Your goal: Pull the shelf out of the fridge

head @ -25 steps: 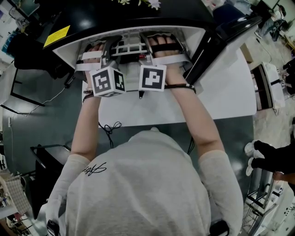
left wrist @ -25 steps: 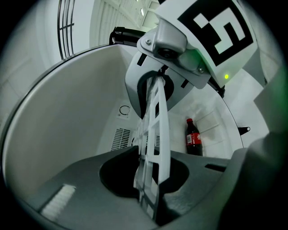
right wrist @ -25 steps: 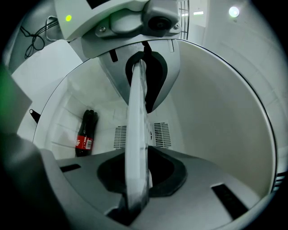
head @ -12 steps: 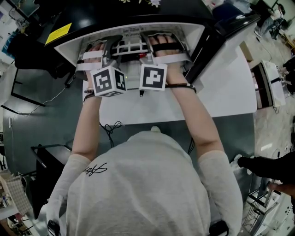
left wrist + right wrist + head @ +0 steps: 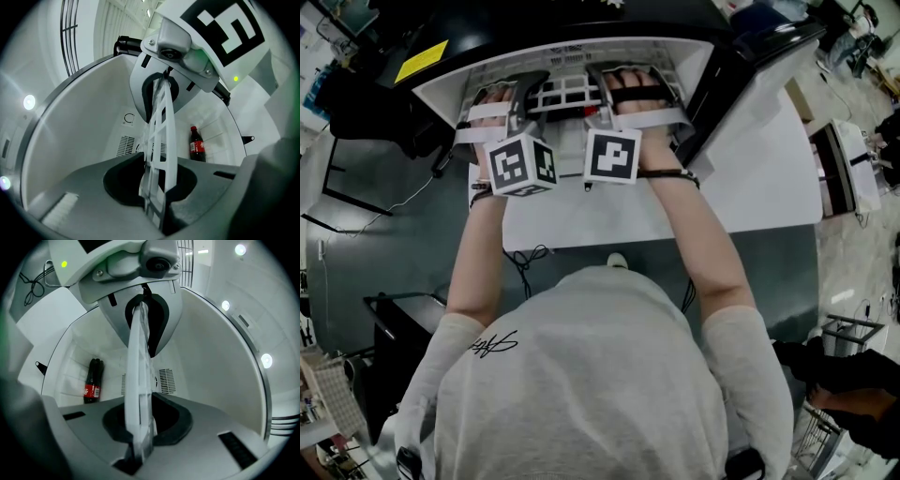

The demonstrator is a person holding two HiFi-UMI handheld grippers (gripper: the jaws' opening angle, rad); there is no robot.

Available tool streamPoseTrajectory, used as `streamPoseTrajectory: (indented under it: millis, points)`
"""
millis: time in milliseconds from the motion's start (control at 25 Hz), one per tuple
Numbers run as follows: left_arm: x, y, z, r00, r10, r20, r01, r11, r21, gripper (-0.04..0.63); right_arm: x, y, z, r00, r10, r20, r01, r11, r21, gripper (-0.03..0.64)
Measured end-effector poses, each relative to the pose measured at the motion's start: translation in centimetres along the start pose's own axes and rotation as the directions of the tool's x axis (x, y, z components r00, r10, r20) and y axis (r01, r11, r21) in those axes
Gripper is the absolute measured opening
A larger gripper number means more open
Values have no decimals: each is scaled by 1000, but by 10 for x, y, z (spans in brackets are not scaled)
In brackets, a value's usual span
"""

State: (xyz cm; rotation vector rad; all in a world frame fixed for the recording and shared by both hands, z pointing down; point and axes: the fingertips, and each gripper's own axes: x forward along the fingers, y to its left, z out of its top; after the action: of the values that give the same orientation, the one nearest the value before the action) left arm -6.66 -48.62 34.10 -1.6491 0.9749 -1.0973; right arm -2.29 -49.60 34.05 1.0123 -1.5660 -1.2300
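Up close, left gripper [image 5: 523, 101] and right gripper [image 5: 605, 98] sit side by side, equally near, each pinching the front edge of the white grid shelf [image 5: 567, 94]. The right jaws have just tightened on it. Its long edge runs crosswise to both, inside the fridge [image 5: 441, 94], so the pull comes straight back. Compared with a second ago, nothing has slid out. Deeper in is a cola bottle [image 5: 197, 144].

White plastic shelf [image 5: 161, 140], glossy smooth fridge lining [image 5: 79, 126], matt grey fingers [image 5: 79, 197]
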Motion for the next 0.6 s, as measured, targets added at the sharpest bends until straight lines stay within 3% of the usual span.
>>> streamPoseTrajectory:
  millis: [600]
  points:
    - [-14, -2, 5, 1000, 0, 2, 0, 1000, 2, 43, -15, 3, 3, 1000, 20, -5, -20, 1000, 14, 40]
